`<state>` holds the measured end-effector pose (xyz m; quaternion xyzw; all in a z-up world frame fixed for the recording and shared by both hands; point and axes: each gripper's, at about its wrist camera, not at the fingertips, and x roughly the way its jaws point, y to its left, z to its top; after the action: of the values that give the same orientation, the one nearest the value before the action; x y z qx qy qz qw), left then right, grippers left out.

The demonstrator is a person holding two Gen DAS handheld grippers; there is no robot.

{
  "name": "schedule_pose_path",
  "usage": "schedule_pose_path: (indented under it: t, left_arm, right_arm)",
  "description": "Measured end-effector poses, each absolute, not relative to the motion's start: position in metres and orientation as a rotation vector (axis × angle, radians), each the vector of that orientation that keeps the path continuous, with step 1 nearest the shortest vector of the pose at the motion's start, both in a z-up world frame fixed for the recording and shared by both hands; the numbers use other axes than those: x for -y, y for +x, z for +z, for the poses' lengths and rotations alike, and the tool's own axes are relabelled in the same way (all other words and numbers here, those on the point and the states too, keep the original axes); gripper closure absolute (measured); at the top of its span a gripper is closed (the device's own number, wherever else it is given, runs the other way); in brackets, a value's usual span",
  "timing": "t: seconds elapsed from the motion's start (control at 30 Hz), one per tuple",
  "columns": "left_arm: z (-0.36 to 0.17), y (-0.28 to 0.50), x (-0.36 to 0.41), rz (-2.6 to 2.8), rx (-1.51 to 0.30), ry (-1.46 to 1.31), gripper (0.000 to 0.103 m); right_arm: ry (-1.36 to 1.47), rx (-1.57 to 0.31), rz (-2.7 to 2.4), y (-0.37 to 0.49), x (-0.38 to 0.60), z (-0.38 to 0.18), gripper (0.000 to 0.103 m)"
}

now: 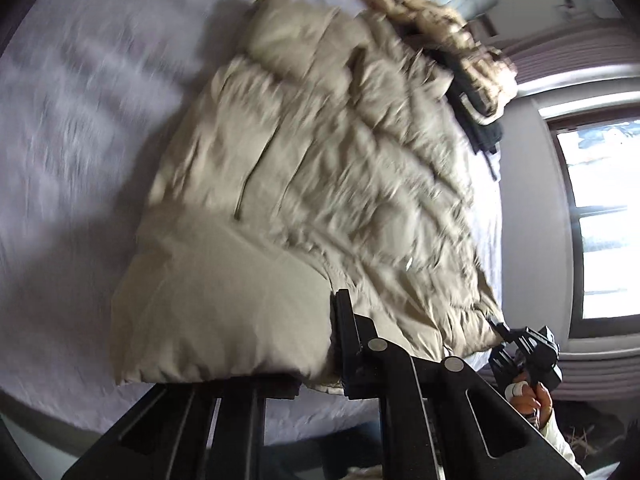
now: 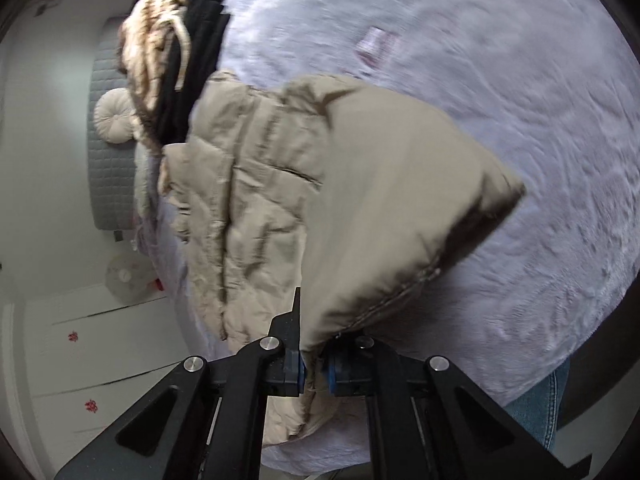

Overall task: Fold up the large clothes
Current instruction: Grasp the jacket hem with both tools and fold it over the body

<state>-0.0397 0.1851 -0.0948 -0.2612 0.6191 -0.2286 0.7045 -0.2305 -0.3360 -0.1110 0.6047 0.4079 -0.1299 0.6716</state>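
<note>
Right tool [image 2: 312, 372]: clamps the coat [image 2: 280, 208] hem.
Left tool [image 1: 320, 360]: grips the hem's other corner.
Coat: flat on bed [image 2: 500, 80], hood [image 2: 156, 52] at far edge.
Room: open bed alongside.

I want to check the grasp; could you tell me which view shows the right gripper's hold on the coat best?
The right wrist view: the right gripper pinches the beige coat hem close up. The left wrist view shows it small at the edge.
</note>
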Motion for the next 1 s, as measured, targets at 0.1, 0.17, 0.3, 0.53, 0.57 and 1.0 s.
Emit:
schedule_pose_path:
  t: [0.1,0.17,0.3,0.53,0.57,1.0]
  left_arm:
    - [-0.069,-0.014,-0.184,-0.527,-1.301,-0.571,0.088]
    - [-0.055,0.004,-0.179,-0.533,-1.257,-0.535,0.088]
    - [-0.028,0.05,-0.167,-0.519,-1.166,-0.491,0.088]
    - [0.011,0.132,-0.153,-0.394,-1.017,-0.478,0.088]
    - [0.01,0.143,-0.15,-0.378,-1.01,-0.474,0.088]
    - [-0.093,0.261,-0.107,-0.125,-1.115,-0.352,0.088]
  right_arm:
    - [1.283,-0.897,-0.25,-0.206,0.337,-0.081,0.095]
    - [1.211,-0.89,-0.216,-0.184,0.338,-0.061,0.095]
    - [1.071,-0.889,-0.131,-0.125,0.342,-0.029,0.095]
    - [0.942,-0.908,0.007,-0.001,0.363,-0.002,0.095]
    - [0.92,-0.918,0.017,0.016,0.367,-0.002,0.095]
    - [0.88,-1.07,-0.017,0.152,0.387,-0.101,0.095]
